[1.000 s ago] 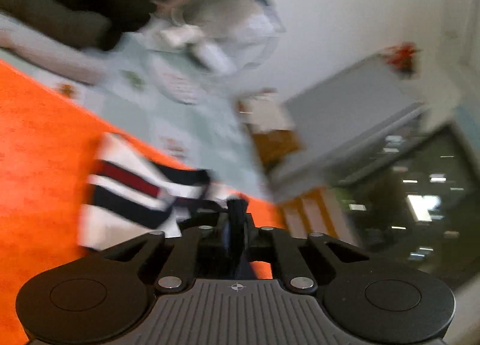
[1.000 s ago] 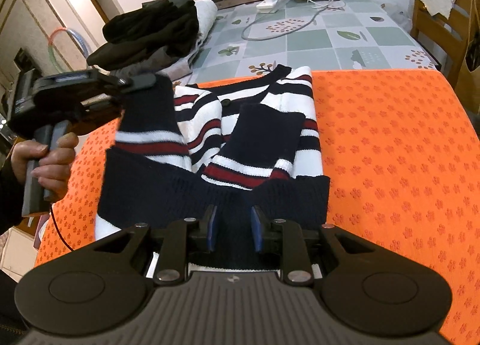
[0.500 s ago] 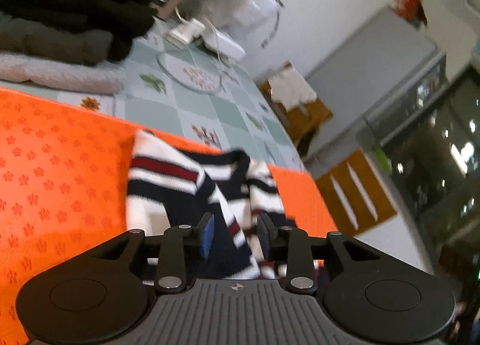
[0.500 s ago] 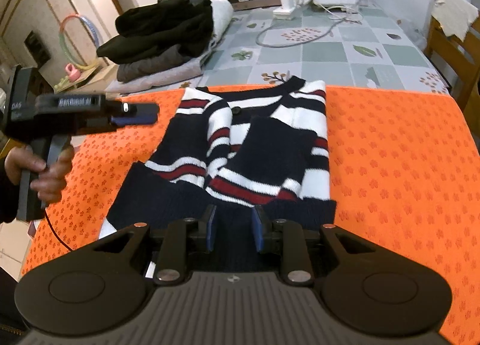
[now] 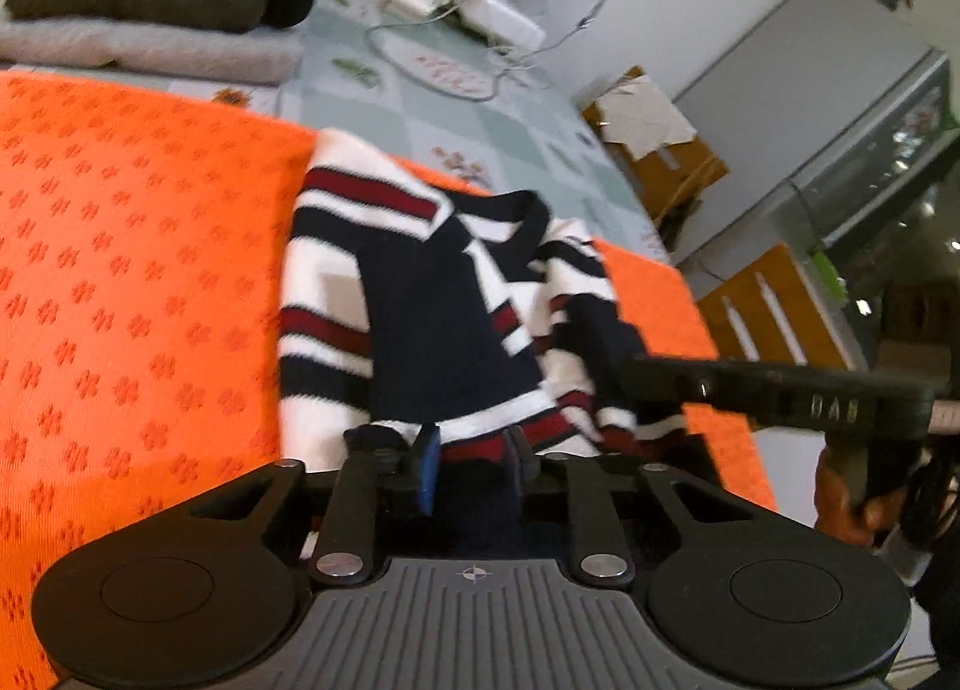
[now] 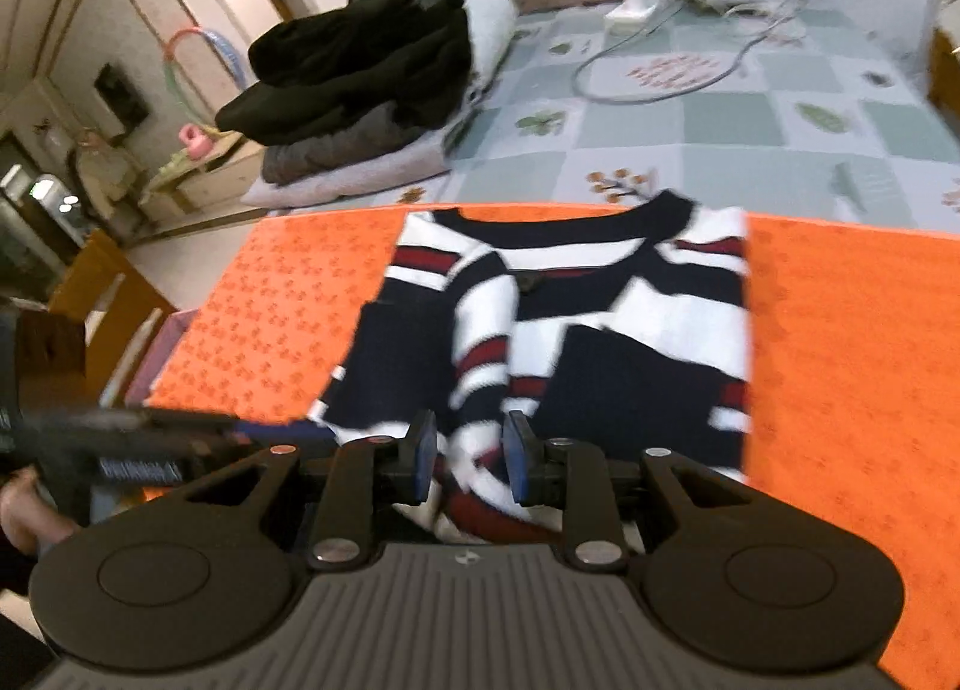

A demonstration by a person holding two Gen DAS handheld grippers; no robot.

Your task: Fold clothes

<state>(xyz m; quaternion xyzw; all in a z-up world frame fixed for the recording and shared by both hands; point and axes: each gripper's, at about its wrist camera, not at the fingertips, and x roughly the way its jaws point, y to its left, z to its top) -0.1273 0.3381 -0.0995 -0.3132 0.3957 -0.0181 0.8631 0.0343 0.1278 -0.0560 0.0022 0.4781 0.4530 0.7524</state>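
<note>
**A:** Sweater (image 6: 570,330) flat on the orange mat (image 6: 852,366), both sleeves folded in over the chest, collar at the far edge. Right gripper (image 6: 465,456) has the near hem bunched between its pads, a narrow pinch. Left gripper (image 5: 471,465) jaws closing, hem fabric between them, but I can't tell if the pads bite yet.

**B:** Risk?

**A:** Uneven lift, I'd guess. If the left closes on one layer only, or misses, the hem comes up on one side and the fold skews. The sleeves are lying loose on top, so a fast carry could flip them back out.

**B:** Views differ?

**A:** Left wrist shows the right gripper (image 5: 612,384) side-on at the hem's right part, hand (image 5: 852,486) under it. Right wrist shows the full width of the sweater, the dark clothes pile (image 6: 360,72) on the table behind, and the left gripper (image 6: 282,432) low at the mat's near-left edge, blurred.
</note>
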